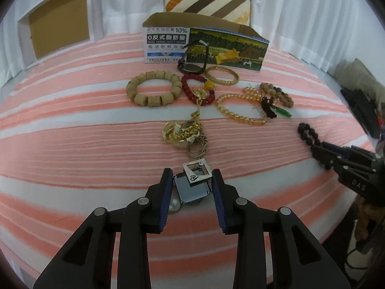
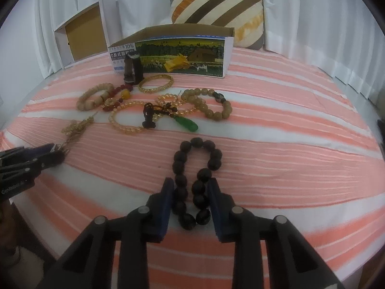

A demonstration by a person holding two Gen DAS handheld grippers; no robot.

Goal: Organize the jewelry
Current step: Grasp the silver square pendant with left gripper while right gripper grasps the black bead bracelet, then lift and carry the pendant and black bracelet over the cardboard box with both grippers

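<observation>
- Jewelry pile of beaded bracelets (image 1: 154,89) on striped pink-white bedcover (image 1: 72,144), centre frame, before printed cardboard box (image 1: 204,43).
- Left gripper (image 1: 192,187), bottom centre: jaws narrowed, pads pressing square silver pendant (image 1: 196,173).
- Right gripper (image 2: 191,192), bottom centre: jaws narrowed, squeezing dark round-bead bracelet (image 2: 196,168).

On the striped bed (image 2: 288,125), seven bead bracelets (image 2: 196,183) – one black, one red – one gold bangle (image 2: 156,83), one green pendant (image 2: 186,123), two cardboard boxes (image 2: 182,55), one striped pillow (image 2: 216,2).
</observation>
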